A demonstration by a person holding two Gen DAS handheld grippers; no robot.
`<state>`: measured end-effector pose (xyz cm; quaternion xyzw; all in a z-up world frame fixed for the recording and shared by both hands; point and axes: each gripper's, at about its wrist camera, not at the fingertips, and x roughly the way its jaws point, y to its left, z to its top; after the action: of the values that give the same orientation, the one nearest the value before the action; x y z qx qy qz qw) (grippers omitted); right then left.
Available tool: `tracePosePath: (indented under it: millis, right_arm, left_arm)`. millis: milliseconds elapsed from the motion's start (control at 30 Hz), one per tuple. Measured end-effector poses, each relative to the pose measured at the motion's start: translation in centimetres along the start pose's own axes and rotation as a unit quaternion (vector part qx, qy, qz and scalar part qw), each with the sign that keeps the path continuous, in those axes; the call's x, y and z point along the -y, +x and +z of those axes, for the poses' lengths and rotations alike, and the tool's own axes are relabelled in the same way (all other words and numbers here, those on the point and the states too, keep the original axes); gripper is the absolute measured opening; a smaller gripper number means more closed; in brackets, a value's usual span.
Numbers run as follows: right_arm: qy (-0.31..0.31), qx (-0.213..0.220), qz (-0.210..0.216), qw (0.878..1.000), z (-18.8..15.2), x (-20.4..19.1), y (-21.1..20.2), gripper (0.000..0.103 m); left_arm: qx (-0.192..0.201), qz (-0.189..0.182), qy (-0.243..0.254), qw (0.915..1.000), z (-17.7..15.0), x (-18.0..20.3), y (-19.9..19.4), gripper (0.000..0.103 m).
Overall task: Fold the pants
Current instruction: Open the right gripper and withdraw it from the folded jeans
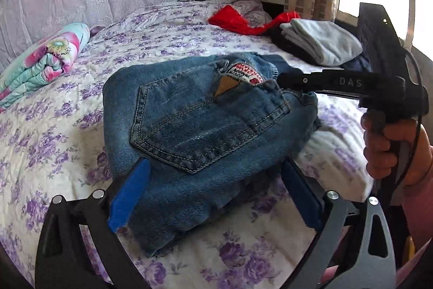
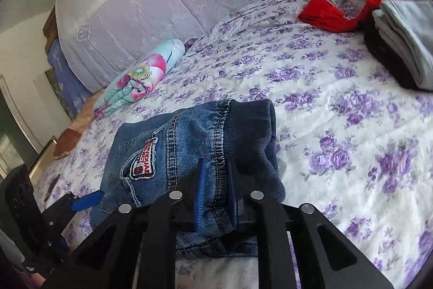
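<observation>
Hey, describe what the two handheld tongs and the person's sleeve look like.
Both tongs have black, cut-out arms with silver round rivets and blue ribbed pads. The left tongs show them plainly. The right tongs, seen from the left, carry white lettering "DAS" and a thin black cable. The sleeve is pink.

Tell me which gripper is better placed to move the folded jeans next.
Right. The right gripper is already shut on the jeans at the waistband, while the left gripper stands open around the near edge, gripping nothing.
</observation>
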<state>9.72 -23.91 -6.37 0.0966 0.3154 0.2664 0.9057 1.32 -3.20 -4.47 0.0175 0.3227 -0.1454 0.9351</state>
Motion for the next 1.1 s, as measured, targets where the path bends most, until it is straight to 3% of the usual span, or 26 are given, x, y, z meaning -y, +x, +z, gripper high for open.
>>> tracePosePath:
  millis: [67, 167, 267, 333, 400, 433, 467, 567, 633, 733, 833, 967, 1100]
  right_arm:
    - [-0.045, 0.014, 0.02, 0.999, 1.6, -2.7, -1.6, 0.033]
    - [-0.086, -0.013, 0.107, 0.99, 4.9, -6.7, -0.4, 0.033]
    - [-0.093, -0.096, 0.181, 0.974, 7.1, -9.8, 4.3, 0.031]
    - [-0.106, -0.151, 0.191, 0.964, 7.5, -11.3, 8.1, 0.03]
    - [-0.119, -0.204, 0.164, 0.958, 7.2, -11.9, 12.4, 0.025]
    - [-0.119, -0.22, 0.149, 0.957, 7.0, -11.7, 14.0, 0.022]
    - [-0.111, -0.233, 0.139, 0.956, 6.8, -11.2, 15.5, 0.009]
    - [-0.045, -0.253, 0.159, 0.953, 6.9, -9.1, 17.2, 0.003]
    - [-0.047, -0.245, 0.161, 0.955, 7.0, -9.1, 16.1, 0.004]
    - [-0.059, -0.207, 0.171, 0.962, 7.9, -9.5, 11.8, 0.012]
    - [-0.066, -0.137, 0.163, 0.975, 9.0, -8.5, 5.8, 0.03]
    - [-0.08, -0.081, 0.133, 0.985, 8.1, -6.5, 0.1, 0.03]
    - [-0.107, -0.045, 0.07, 0.991, 5.0, -4.1, -2.1, 0.03]
  left_arm:
    - [0.01, -0.047, -0.05, 0.9976, 0.2, -1.7, -1.3, 0.095]
    - [0.012, -0.108, -0.114, 0.9875, -0.4, -3.7, -1.8, 0.095]
    - [0.014, -0.099, -0.103, 0.9897, -1.0, -3.2, -1.8, 0.095]
    - [0.017, -0.086, -0.085, 0.9925, -1.3, -2.6, -1.7, 0.095]
    - [0.014, -0.078, -0.075, 0.9941, -1.6, -2.1, -1.4, 0.096]
    - [0.015, -0.074, -0.07, 0.9947, -1.8, -1.9, -1.3, 0.096]
    - [0.016, -0.069, -0.066, 0.9953, -1.9, -1.9, -1.1, 0.096]
    - [0.018, -0.069, -0.06, 0.9957, -2.4, -2.0, -0.5, 0.096]
    - [0.019, -0.058, -0.044, 0.9971, -2.5, -1.4, -0.4, 0.096]
    - [0.014, -0.051, -0.028, 0.9982, -2.4, -1.1, -1.1, 0.096]
    - [0.018, -0.093, -0.063, 0.9935, -1.2, -2.6, -2.9, 0.096]
    - [0.056, -0.145, -0.096, 0.9832, 1.8, -3.8, -4.9, 0.096]
    - [0.064, -0.147, -0.069, 0.9846, 3.2, -1.5, -3.1, 0.096]
